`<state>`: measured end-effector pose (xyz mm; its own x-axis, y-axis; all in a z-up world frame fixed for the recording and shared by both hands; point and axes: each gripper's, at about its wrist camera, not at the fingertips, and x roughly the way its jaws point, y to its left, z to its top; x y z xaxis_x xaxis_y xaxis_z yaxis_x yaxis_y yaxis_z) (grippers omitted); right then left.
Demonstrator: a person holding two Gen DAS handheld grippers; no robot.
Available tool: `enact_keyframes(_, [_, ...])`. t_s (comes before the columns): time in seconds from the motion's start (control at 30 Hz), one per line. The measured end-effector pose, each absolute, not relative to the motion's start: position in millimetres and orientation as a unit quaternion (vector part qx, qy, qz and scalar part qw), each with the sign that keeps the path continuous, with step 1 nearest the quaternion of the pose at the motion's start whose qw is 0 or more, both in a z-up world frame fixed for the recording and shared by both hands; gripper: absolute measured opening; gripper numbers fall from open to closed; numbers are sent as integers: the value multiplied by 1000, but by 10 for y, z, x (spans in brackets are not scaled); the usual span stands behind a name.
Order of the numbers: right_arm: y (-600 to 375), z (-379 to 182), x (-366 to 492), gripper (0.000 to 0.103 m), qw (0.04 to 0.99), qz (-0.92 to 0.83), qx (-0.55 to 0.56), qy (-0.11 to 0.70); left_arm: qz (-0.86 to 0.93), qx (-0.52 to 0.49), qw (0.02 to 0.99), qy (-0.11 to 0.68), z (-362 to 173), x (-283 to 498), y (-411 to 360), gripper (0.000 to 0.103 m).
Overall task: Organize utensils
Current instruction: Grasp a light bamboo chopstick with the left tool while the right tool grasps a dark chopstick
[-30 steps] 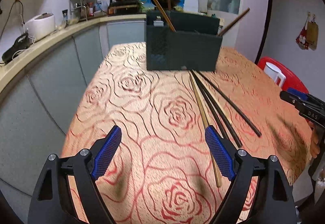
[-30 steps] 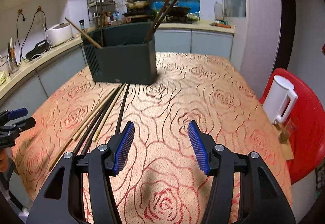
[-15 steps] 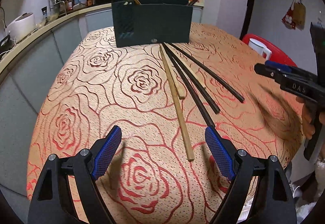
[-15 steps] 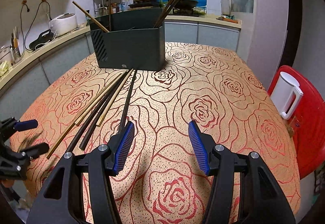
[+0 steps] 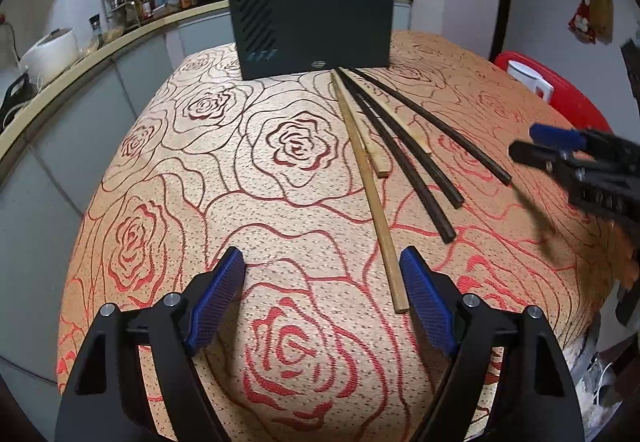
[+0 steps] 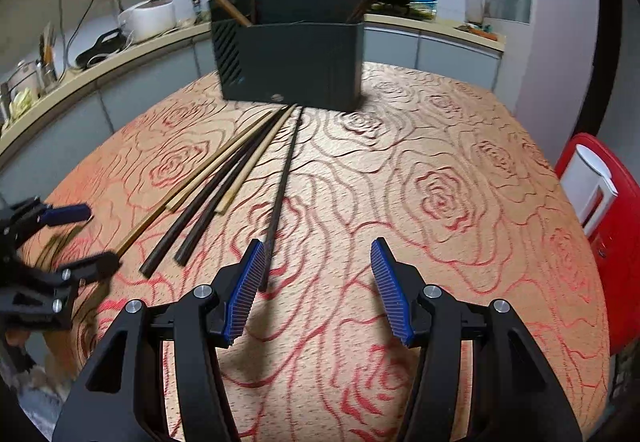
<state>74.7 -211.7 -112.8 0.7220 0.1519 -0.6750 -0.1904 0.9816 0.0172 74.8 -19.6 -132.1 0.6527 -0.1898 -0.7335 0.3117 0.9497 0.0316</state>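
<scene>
A dark utensil holder point(image 5: 312, 29) point(image 6: 292, 65) stands at the table's far side with a few chopsticks leaning in it. Several loose chopsticks fan out from its foot. My left gripper point(image 5: 320, 256) point(image 6: 100, 236) hovers low; its jaws are closing and the near end of the long light chopstick point(image 5: 368, 177) lies just inside the right pad, untouched. My right gripper point(image 6: 318, 244) point(image 5: 528, 141) is open, with the tip of the thin black chopstick point(image 6: 282, 185) point(image 5: 440, 125) beside its left pad. Two dark brown chopsticks point(image 6: 212, 197) lie between the grippers.
A rose-patterned tablecloth point(image 5: 280, 137) covers the round table, whose edge falls away near both grippers. A red chair point(image 6: 624, 226) with a white jug point(image 6: 592, 185) stands at the right. A kitchen counter with a rice cooker point(image 6: 148, 17) curves along the left.
Both grippers have come down and forward to the chopsticks' near ends. The left jaws have narrowed a little. The right jaws keep the same gap.
</scene>
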Motion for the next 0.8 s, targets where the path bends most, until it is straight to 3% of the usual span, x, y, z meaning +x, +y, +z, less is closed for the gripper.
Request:
enact_keyframes(0.27, [-1937,-1242,762,48,919,112,-41,377,-137,71,908,389,-1309,752,-165,64])
enact_keyframes(0.43, [-1902,-1279,793,38,918,113,-40,377,-130,67,910,388,-1306,768,-151,58])
enact_keyframes(0.73, [-1914,-1285,834,19,919,119,-25,374,-130,62,913,382,-1294,782,-141,30])
enact_keyframes(0.8, [-1927,-1287,841,16,919,117,-22,375,-135,57,912,384,-1290,793,-125,15])
